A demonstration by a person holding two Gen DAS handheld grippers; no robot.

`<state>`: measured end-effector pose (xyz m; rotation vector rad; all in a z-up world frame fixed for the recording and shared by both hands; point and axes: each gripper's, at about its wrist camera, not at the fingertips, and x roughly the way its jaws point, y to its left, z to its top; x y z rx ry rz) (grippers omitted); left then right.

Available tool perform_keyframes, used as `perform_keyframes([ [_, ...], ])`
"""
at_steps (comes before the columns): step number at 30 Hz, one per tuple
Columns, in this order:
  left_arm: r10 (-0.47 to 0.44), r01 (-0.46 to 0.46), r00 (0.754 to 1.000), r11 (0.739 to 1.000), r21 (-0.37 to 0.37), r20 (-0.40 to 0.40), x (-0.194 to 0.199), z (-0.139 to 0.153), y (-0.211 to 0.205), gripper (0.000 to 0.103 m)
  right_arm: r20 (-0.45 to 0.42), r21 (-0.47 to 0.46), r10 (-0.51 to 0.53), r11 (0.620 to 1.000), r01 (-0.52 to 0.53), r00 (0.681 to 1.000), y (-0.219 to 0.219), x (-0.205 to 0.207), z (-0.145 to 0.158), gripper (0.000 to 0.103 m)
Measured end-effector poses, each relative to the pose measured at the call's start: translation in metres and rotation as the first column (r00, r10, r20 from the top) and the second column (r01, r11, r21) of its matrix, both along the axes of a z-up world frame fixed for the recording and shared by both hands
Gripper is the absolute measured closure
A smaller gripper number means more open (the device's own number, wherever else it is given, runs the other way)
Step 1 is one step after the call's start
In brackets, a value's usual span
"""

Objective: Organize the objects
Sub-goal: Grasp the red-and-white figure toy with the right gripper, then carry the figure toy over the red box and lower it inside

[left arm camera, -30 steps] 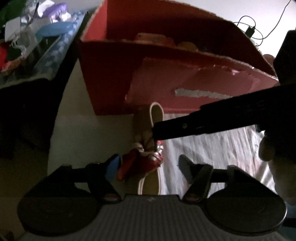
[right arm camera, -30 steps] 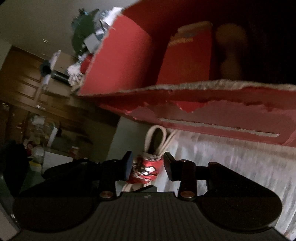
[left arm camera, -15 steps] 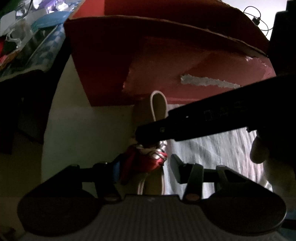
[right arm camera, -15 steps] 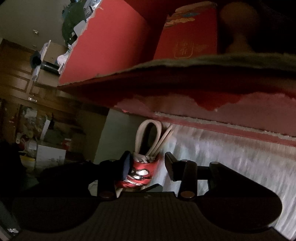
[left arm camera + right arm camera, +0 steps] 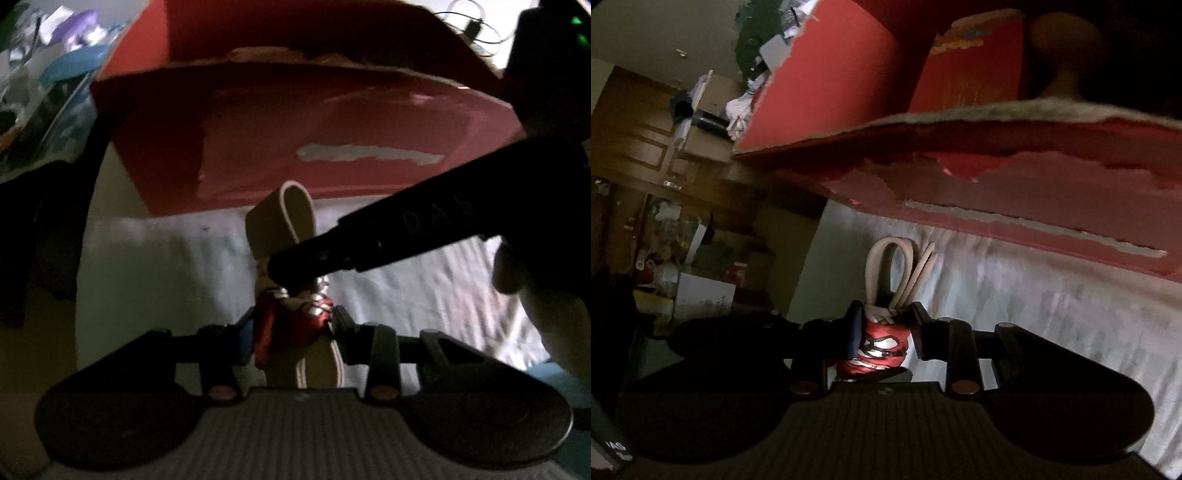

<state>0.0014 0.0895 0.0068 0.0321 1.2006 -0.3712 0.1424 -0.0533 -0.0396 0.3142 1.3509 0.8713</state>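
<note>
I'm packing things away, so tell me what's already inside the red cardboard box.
Inside the red box, the right wrist view shows a red packet and a rounded tan object. The box's torn front wall hides whatever lies lower down.

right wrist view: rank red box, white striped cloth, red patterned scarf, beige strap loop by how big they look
1. red box
2. white striped cloth
3. red patterned scarf and beige strap loop: alike, unranked
</note>
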Motion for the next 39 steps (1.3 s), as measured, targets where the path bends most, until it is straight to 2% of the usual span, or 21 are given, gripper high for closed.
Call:
perform_keyframes([
  [7,-0.116,0.118,0.991,0.993,-0.028,0.065,-0.011,0.033,-0.009,0.065,0.058,0.062,0.024,0.998,-0.027,0.998,-0.017,-0.008,0.024,0.073],
  [12,-0.176,0.19,0.976,0.976,-0.102,0.127,-0.016,0.066,-0.024,0.065,0.151,0.111,0.017,0.993,-0.034,0.988,-0.025,-0.013,0.053,0.075],
  [16,-0.203,0.228,0.96,0.967,-0.111,0.194,-0.011,0.085,-0.031,0.065,0.23,0.139,-0.012,0.99,-0.021,0.973,-0.038,-0.011,0.075,0.076],
  [20,-0.204,0.241,0.945,0.963,-0.119,0.257,-0.002,0.104,-0.035,0.065,0.255,0.182,-0.081,0.983,0.035,0.964,-0.05,-0.004,0.089,0.076],
  [25,-0.174,0.227,0.923,0.966,-0.12,0.343,0.022,0.122,-0.033,0.065,0.289,0.241,-0.152,0.967,0.082,0.945,-0.057,0.01,0.108,0.076],
  [30,-0.105,0.164,0.914,0.979,-0.119,0.393,0.054,0.13,-0.028,0.065,0.307,0.269,-0.202,0.956,0.119,0.93,-0.048,0.035,0.117,0.076],
  [34,-0.054,0.107,0.92,0.987,-0.118,0.387,0.079,0.124,-0.021,0.065,0.286,0.269,-0.224,0.952,0.146,0.932,-0.034,0.059,0.113,0.076],
  [39,0.015,0.032,0.944,0.99,-0.137,0.329,0.112,0.104,-0.007,0.062,0.226,0.249,-0.24,0.951,0.182,0.944,-0.012,0.088,0.096,0.078],
])
